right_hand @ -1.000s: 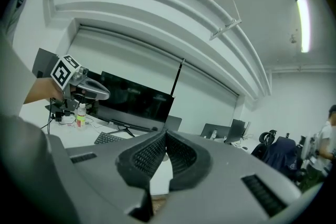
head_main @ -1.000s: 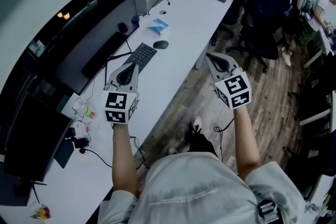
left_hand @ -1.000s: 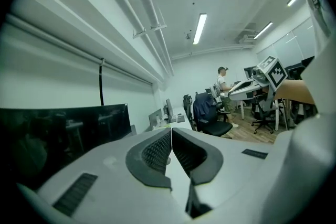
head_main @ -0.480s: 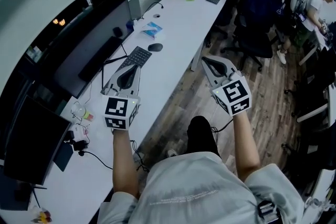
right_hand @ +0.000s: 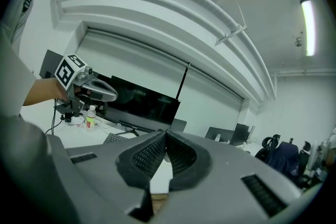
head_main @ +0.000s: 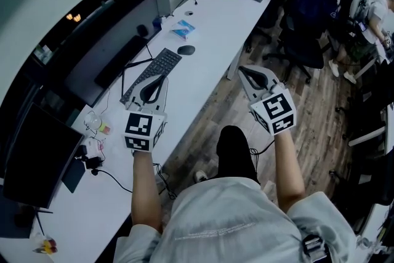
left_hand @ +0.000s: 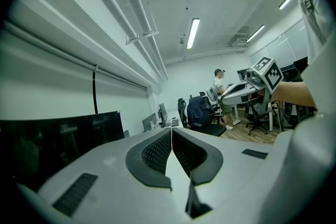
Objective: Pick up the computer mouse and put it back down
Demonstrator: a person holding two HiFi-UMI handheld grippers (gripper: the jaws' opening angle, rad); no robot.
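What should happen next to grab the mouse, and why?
Probably reach the left gripper forward toward the mouse and open its fingers. The mouse lies untouched on the desk past the keyboard, both grippers are shut and empty, and the right gripper hangs over the floor.

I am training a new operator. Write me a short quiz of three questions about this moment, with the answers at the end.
1. True or false: the left tool holds the computer mouse.
2. Choose one: the mouse lies on the white desk A) just past the far end of the keyboard; B) on top of the keyboard; C) under a chair.
3. Fill in: in the head view, the right tool shows against the wooden ____, not the desk.

Key: 1 false, both tools are shut and empty. 2 A. 3 floor.
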